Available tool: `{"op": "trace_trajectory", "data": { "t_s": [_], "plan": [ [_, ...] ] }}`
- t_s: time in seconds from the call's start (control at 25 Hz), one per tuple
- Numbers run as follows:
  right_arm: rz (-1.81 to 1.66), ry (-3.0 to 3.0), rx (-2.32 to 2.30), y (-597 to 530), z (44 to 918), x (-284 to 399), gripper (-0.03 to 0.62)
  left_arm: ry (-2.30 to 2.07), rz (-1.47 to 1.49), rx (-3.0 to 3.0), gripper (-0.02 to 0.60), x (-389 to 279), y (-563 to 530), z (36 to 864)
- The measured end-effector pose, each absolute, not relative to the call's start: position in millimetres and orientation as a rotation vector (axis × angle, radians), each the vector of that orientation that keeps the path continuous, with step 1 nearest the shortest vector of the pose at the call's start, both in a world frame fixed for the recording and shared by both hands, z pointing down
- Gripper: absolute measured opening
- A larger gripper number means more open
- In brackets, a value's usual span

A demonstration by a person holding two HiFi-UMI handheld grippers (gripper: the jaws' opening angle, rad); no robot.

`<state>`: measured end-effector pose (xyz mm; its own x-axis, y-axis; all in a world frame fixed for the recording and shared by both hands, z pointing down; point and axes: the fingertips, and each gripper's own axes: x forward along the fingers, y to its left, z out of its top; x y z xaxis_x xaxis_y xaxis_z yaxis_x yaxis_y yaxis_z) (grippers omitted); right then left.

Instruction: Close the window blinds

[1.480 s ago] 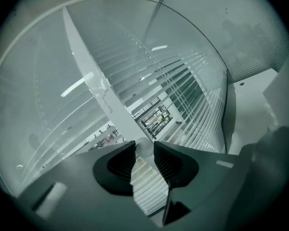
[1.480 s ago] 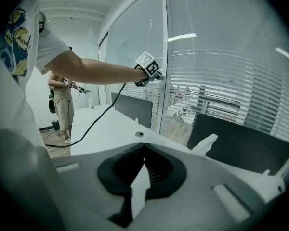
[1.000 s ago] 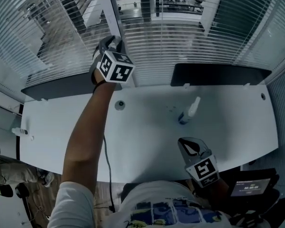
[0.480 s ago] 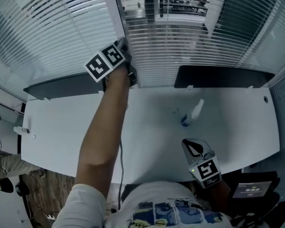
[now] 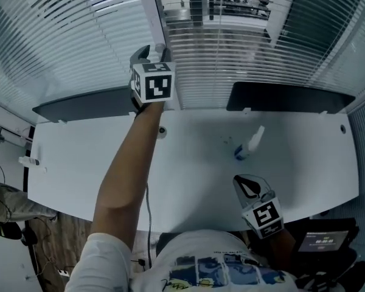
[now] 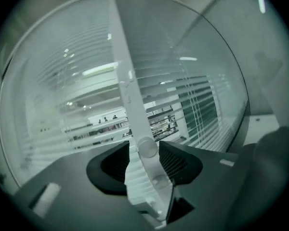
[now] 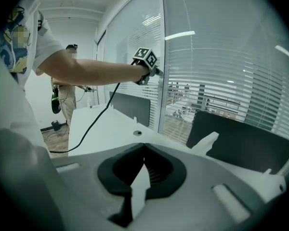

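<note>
The slatted window blinds [image 5: 243, 47] hang behind the white desk [image 5: 97, 169]. My left gripper [image 5: 151, 52] is raised at the white window post [image 5: 151, 11] between the two blind panels. Along its jaws, the round tip of the blind's tilt wand [image 6: 147, 147] stands between the pads in front of the post [image 6: 125, 81]. The jaws of this gripper [image 6: 145, 150] are opening, and a gap shows beside the wand. My right gripper [image 5: 249, 184] rests low near the desk's front edge, shut with nothing in it [image 7: 143, 165]. From there the left gripper [image 7: 156, 72] shows at the post.
A white spray bottle [image 5: 248, 143] lies on the desk's right half. Two dark panels [image 5: 289, 96] stand along the desk's back edge. A round grommet [image 5: 162, 130] sits below my left arm, and a cable [image 5: 147, 205] trails off the front. A person [image 7: 62, 97] stands at the left end.
The left gripper turned at the post, so its marker cube now faces the head camera, and its jaws have spread. The left blind panel looks more closed. The right gripper stayed put.
</note>
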<state>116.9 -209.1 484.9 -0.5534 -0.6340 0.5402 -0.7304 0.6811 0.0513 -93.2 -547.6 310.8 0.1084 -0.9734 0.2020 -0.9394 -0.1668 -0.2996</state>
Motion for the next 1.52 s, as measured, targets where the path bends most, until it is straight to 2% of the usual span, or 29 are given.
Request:
{"op": "trace_trajectory", "data": {
  "t_s": [0.12, 0.24, 0.68, 0.8, 1.0, 1.52],
  "plan": [
    [0.249, -2.363, 1.047, -209, 486, 117, 0.003, 1.827, -0.733, -2.105, 0.186, -84, -548, 313],
    [0.254, -2.358, 1.048, -209, 487, 118, 0.003, 1.752, -0.842, -1.969, 0.133, -79, -550, 314],
    [0.266, -2.354, 1.059, -209, 488, 118, 0.003, 1.767, -0.800, -2.017, 0.132, -82, -553, 316],
    [0.270, -2.349, 1.061, -209, 491, 120, 0.003, 1.864, -0.631, -2.176, 0.131, -85, -552, 314],
    [0.268, -2.353, 1.067, -208, 492, 121, 0.003, 2.113, -0.162, -2.491, 0.130, -94, -550, 312],
    [0.279, -2.351, 1.083, -209, 492, 124, 0.003, 2.240, 0.719, -2.890, 0.130, -100, -552, 319]
  ]
}}
